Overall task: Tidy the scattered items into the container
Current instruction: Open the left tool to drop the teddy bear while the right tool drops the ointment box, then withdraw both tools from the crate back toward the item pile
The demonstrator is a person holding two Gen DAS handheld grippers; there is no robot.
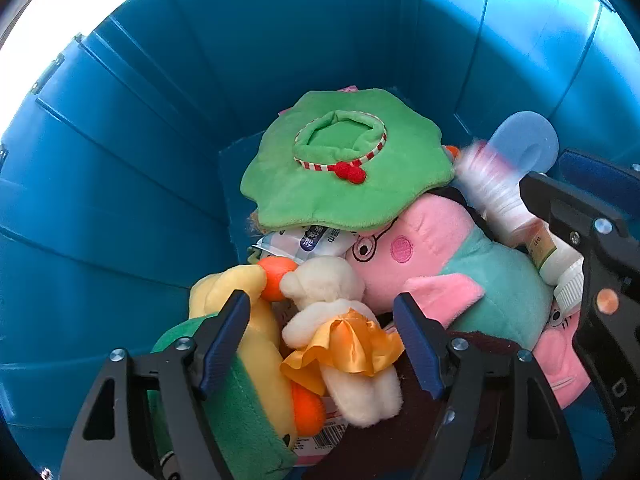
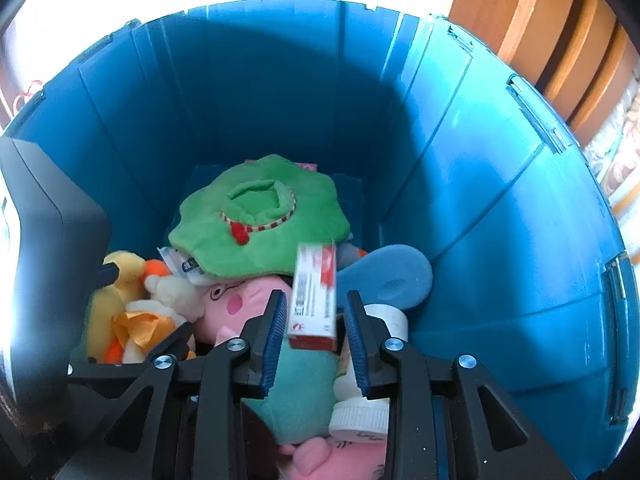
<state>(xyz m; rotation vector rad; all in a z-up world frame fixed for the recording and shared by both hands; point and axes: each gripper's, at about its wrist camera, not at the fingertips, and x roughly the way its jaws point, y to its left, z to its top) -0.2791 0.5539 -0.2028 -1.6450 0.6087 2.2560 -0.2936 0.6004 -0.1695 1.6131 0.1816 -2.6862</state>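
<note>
Both grippers point down into a deep blue bin (image 1: 120, 200) (image 2: 500, 240) half filled with soft toys. My left gripper (image 1: 320, 298) is open; a cream plush bear in an orange satin dress (image 1: 340, 320) lies between its fingers on the pile, and the pads do not press it. My right gripper (image 2: 316, 296) is open around a red and white carton (image 2: 314, 300), which is motion-blurred, with a gap on each side. The same carton (image 1: 492, 184) shows blurred in the left wrist view.
In the bin lie a green plush hat (image 1: 344, 176) (image 2: 260, 220), a pink pig plush (image 1: 420, 240) (image 2: 236, 300), a yellow duck plush (image 1: 240, 360), a blue flat scoop (image 2: 392, 272) and a white bottle (image 2: 360, 412). Wooden furniture (image 2: 560, 40) stands beyond the rim.
</note>
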